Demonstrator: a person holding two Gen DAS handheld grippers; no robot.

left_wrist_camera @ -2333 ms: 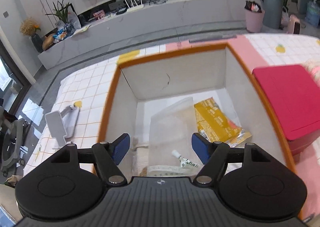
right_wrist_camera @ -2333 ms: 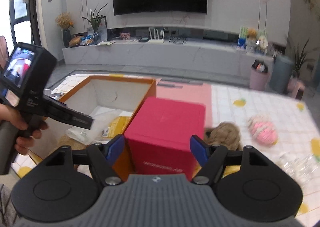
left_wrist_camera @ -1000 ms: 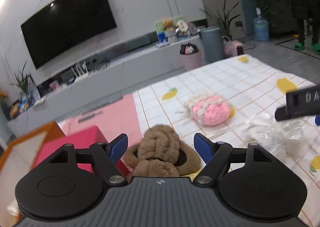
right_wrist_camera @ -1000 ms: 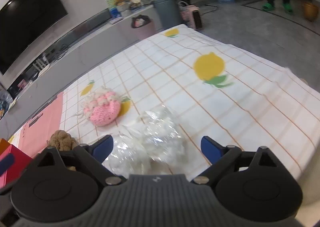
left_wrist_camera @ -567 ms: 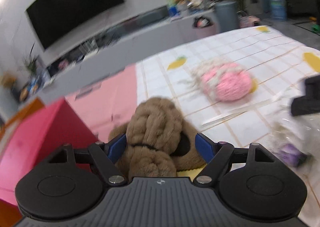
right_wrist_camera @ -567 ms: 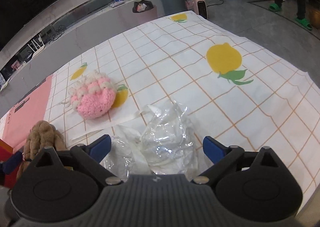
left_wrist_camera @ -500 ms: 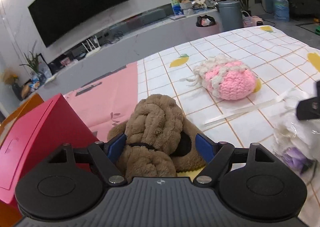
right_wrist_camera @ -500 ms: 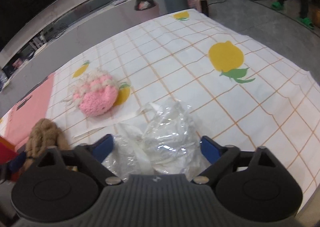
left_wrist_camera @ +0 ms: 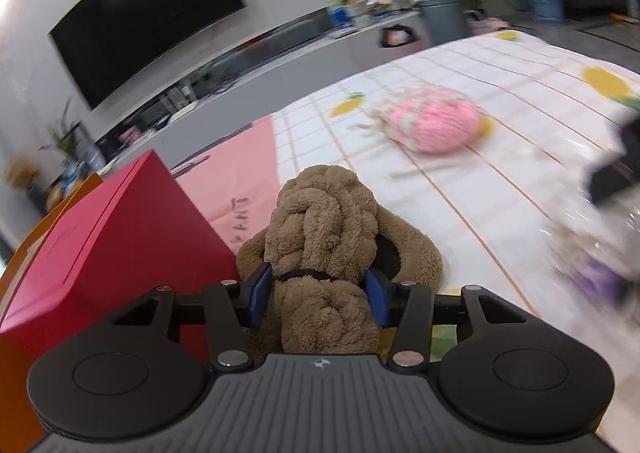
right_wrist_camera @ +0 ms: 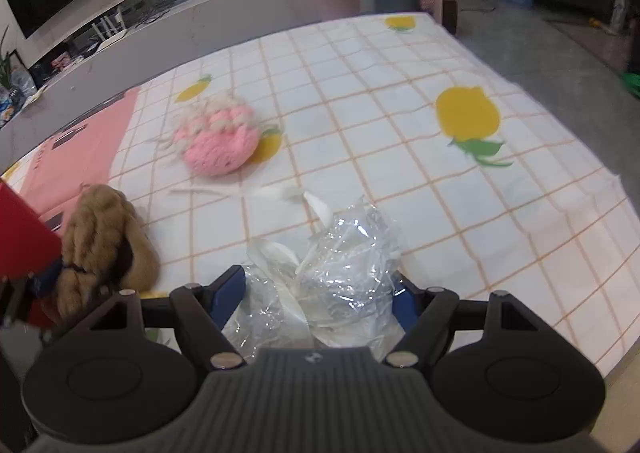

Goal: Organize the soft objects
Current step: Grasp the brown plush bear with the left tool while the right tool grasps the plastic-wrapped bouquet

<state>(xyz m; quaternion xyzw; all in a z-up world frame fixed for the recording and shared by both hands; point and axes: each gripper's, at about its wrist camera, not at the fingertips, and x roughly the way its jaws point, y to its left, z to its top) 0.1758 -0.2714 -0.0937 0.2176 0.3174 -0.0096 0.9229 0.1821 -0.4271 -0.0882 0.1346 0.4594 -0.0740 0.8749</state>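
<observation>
A brown knotted plush (left_wrist_camera: 328,213) lies on the lemon-print cloth beside a red box (left_wrist_camera: 112,225). My left gripper (left_wrist_camera: 318,291) is closing, and its blue pads press the plush on both sides. The same plush (right_wrist_camera: 104,237) shows at the left of the right wrist view. A crumpled clear plastic bag (right_wrist_camera: 340,253) sits between the fingers of my right gripper (right_wrist_camera: 318,299), whose jaws are closing with the pads against the bag's sides. A pink knitted ball (right_wrist_camera: 218,141) rests further back on the cloth, apart from both grippers.
An orange-rimmed box (left_wrist_camera: 48,209) stands behind the red box at the left. A pink mat (left_wrist_camera: 240,157) covers the table's far left part. The cloth's right edge (right_wrist_camera: 580,157) drops to a grey floor. A TV wall and low cabinet lie beyond.
My left gripper has sunk onto the brown plush and its jaws have closed in on it. The right gripper's jaws have narrowed around the plastic bag.
</observation>
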